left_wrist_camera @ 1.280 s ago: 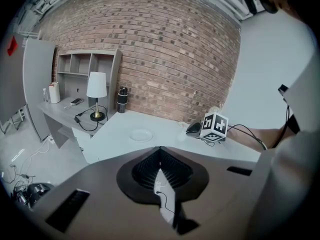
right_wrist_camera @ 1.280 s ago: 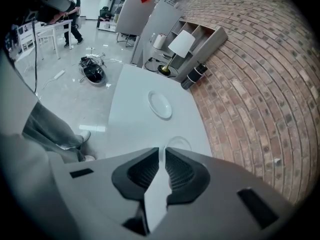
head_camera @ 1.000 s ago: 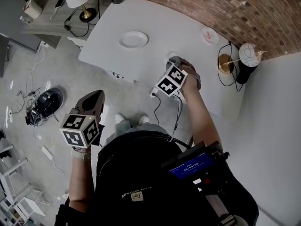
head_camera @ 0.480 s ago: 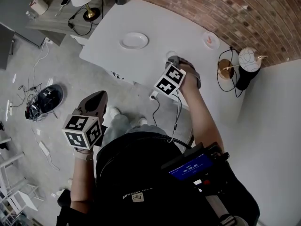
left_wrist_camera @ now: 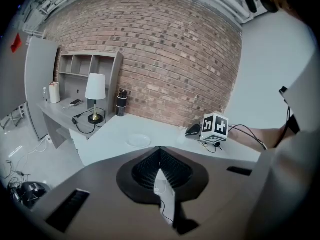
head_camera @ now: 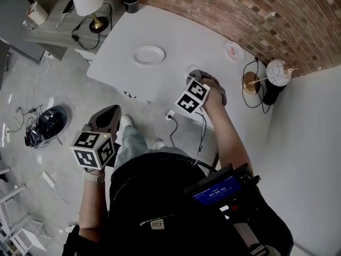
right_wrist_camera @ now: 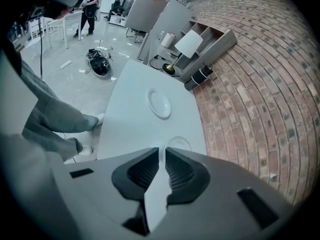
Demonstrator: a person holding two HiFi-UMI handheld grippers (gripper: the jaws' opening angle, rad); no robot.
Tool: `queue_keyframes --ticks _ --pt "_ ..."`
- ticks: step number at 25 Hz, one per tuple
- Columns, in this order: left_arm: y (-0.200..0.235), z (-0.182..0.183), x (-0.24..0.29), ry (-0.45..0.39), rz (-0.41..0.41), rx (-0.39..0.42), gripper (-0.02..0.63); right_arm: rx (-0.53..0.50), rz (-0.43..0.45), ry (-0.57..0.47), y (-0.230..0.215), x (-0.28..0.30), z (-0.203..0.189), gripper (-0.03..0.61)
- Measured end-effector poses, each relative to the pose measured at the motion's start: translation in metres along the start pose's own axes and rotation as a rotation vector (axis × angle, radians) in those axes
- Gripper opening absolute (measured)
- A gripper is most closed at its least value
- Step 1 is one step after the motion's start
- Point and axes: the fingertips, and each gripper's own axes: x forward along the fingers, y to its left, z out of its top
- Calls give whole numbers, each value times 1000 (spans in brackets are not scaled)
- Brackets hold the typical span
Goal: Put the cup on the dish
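Task barely begun: right tongs (right_wrist_camera: 161, 151) clenched on clear glass cup (right_wrist_camera: 178, 144) at its rim; round white dish (right_wrist_camera: 159, 103) bare; left tongs (left_wrist_camera: 160, 151) clenched, empty.

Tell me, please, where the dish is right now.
In the head view the dish lies on the white table, towards its left side, left of the cup that stands at the right gripper's tips.
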Motion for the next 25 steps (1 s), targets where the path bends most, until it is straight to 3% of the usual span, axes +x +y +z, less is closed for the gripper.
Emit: queue_keyframes --ticks 25 --pt "143 83 68 67 -152 68 6 149 -22 127 -47 44 79 44"
